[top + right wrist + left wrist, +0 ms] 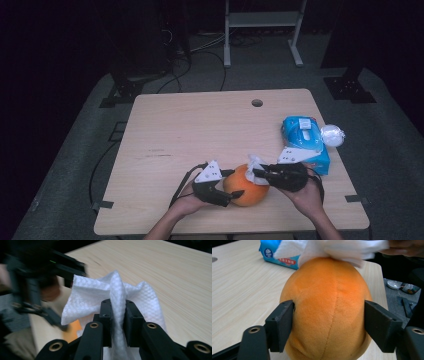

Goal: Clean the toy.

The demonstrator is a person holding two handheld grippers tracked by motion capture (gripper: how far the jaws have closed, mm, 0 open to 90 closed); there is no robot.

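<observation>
Orange plush toy (248,186): egg-shaped, fuzzy, seam down the middle, lying near table's (200,125) front edge. Flanked by left gripper (235,183), jaws either side of the toy; firm contact not certain in the left gripper view. White tissue (117,300) clenched in right gripper (256,172), draped over toy's far end. Embossed weave of tissue clear in right gripper view; seam and plush nap clear in left gripper view; blue tissue pack (305,140) and white ball (332,135) beside it plain from high view. Long axis roughly along left gripper's line, narrower end away from it.
</observation>
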